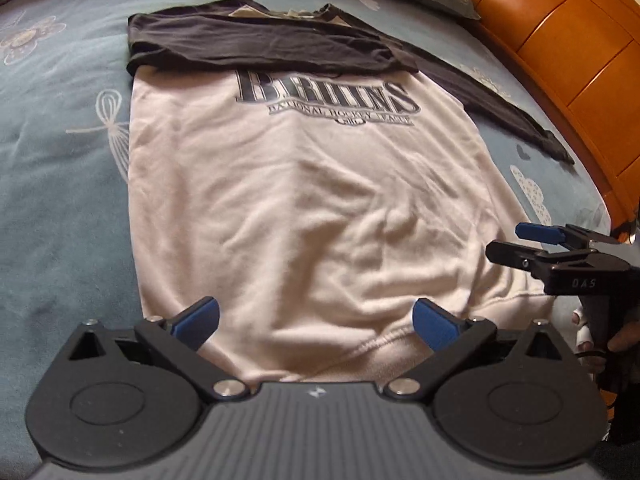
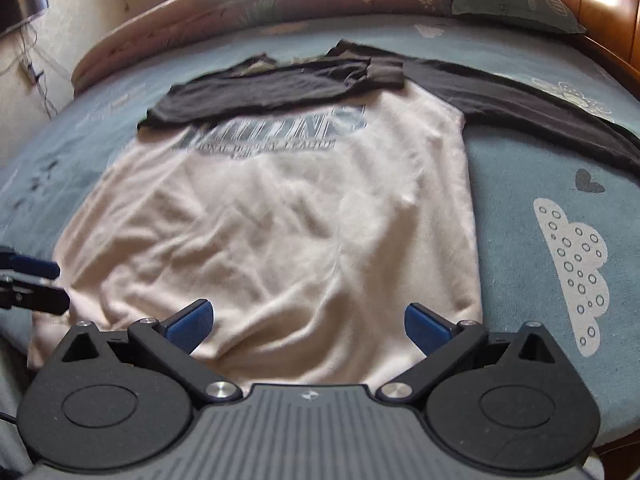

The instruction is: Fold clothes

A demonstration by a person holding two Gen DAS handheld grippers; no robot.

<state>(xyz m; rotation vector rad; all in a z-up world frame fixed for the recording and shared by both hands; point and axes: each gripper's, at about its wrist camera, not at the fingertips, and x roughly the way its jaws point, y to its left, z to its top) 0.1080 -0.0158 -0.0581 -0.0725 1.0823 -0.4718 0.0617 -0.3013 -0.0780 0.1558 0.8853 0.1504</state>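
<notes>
Sweatshirt (image 1: 304, 200) with a pale, pinkish-white body and dark sleeves lies face up and spread flat on a blue bedsheet (image 1: 60, 184) printed with white dragonflies, flowers and clouds, its hem toward both cameras and its collar at the far end. Dark lettering (image 1: 324, 92) runs across the chest, partly covered by one dark sleeve (image 1: 260, 46) that is folded across the top of the body; the other sleeve (image 1: 500, 108) stretches out straight to the right over the sheet toward an orange wooden headboard (image 1: 568, 52). The body fabric is softly wrinkled, most of all in the lower half near the ribbed hem. The left gripper (image 1: 316, 320) hovers over the hem with its blue-padded fingers (image 1: 198, 318) spread wide, nothing between them. The right gripper (image 2: 306, 322) sits likewise over the hem's right part, fingers (image 2: 424, 326) wide apart and holding nothing; in the left wrist view it appears at the right edge, just beside the shirt's lower right corner, with a hand (image 1: 592, 332) wrapped around its handle. In the right wrist view the left gripper's tips poke in at the left edge beside the shirt's lower left side. A greenish pillow (image 2: 516, 0) rests at the far right corner of the bed, and a rolled pinkish quilt (image 2: 248, 8) lies along the far edge.
</notes>
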